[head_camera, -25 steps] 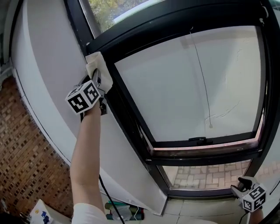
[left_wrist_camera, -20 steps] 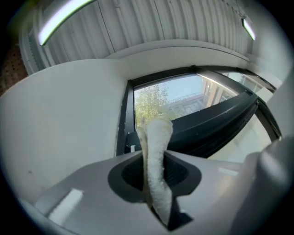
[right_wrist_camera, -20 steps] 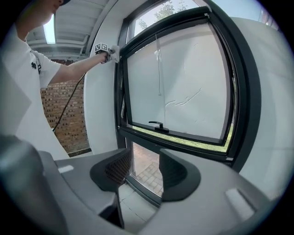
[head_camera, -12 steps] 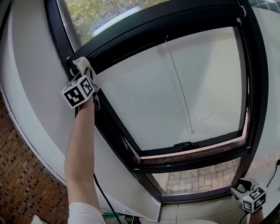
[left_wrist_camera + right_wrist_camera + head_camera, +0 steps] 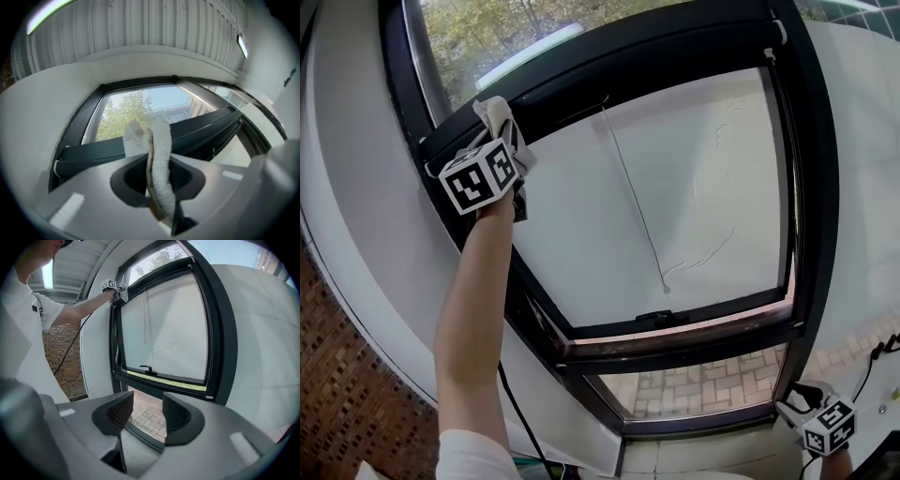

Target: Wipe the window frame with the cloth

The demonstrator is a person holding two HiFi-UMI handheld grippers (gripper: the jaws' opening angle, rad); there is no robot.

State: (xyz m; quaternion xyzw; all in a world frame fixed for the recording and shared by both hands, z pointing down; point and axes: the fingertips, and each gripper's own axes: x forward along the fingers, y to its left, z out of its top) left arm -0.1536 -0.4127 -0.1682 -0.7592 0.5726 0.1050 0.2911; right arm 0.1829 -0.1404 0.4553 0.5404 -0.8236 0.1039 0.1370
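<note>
Our right claw point(image 5: 147, 411) hangs low by the window's foot, jaws apart and empty. Overhead, our left claw point(image 5: 157, 174) grips the white cloth point(image 5: 496, 116) against the black frame point(image 5: 675, 42), near its upper left corner.

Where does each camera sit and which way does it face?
Head view: on the head, facing the window frame; left arm, left tongs, right tongs show.
Left gripper view: on left tongs, aimed at the frame's top; cloth clamped.
Right gripper view: on right tongs, low, facing the whole frame; jaws apart, empty.
Shared: head and right gripper views show the left arm.
</note>
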